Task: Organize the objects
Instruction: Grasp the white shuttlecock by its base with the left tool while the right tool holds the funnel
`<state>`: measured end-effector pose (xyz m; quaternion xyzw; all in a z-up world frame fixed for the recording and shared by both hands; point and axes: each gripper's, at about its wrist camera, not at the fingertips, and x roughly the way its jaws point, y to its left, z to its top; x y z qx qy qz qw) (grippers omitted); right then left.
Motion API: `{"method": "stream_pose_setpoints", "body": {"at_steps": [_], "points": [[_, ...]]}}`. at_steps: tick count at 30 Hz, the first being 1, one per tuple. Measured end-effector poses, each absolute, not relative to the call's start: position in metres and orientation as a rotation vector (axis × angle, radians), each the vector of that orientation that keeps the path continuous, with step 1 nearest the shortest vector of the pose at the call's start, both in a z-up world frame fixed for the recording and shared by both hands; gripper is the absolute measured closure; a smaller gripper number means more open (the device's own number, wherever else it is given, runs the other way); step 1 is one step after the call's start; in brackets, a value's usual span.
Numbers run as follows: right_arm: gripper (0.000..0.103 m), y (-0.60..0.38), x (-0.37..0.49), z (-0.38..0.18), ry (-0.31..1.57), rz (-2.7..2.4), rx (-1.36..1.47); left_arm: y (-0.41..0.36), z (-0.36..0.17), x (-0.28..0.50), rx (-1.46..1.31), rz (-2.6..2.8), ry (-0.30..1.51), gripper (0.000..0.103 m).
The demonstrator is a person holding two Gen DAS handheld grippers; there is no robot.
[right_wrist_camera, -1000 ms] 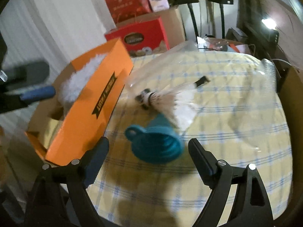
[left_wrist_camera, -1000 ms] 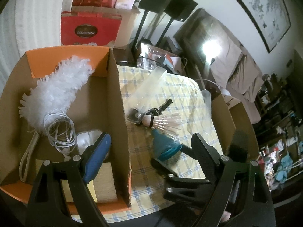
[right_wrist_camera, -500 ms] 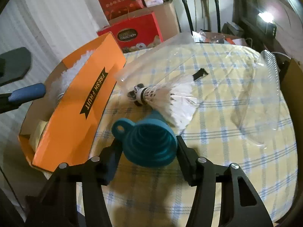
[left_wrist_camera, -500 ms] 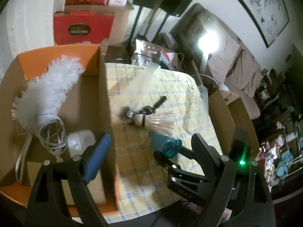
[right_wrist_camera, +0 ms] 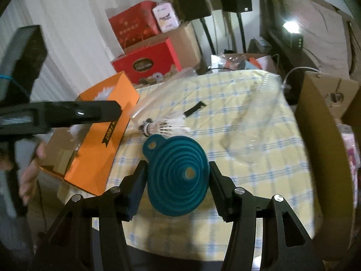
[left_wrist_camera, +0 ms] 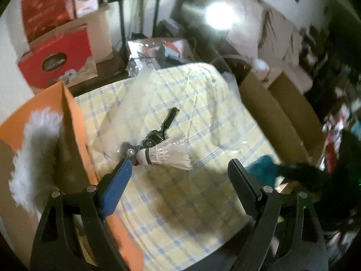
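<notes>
Left wrist view: our left gripper (left_wrist_camera: 178, 169) hangs released, fingers spread above the checked worktop (left_wrist_camera: 203, 203); a feathered shuttlecock (left_wrist_camera: 165, 153) lies at twelve o'clock.

Right wrist view: our right gripper (right_wrist_camera: 177, 174) clasps the ribbed, pliable teal funnel (right_wrist_camera: 178, 176); the orange carton (right_wrist_camera: 101, 140) sits at ten o'clock. Squeezed silicone may buckle and slip free.

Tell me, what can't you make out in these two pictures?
- Orange box contents: right wrist view, its wall hides all but white fluff.
- Black object beside the shuttlecock: left wrist view, blurred, under clear plastic.
- Teal funnel: left wrist view, a smear behind the left claw.
</notes>
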<state>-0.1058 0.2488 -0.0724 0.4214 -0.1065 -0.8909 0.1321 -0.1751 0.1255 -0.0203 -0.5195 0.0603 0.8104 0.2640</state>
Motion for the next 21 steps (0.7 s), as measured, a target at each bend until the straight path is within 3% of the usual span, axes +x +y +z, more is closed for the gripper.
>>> {"method": "stream_pose_setpoints", "body": {"at_steps": [13, 18, 21], "points": [[0.048, 0.273, -0.09, -0.07, -0.346, -2.586, 1.222, 0.161, -0.075, -0.19, -1.418, 1.934, 0.84, 0.018], [0.048, 0.279, -0.09, -0.073, -0.358, -2.586, 1.228, 0.171, -0.093, -0.196, -1.428, 1.869, 1.004, 0.018], [0.049, 0.283, -0.093, -0.074, -0.366, -2.586, 1.23, 0.178, -0.102, -0.198, -1.425, 1.824, 1.063, 0.026]]}}
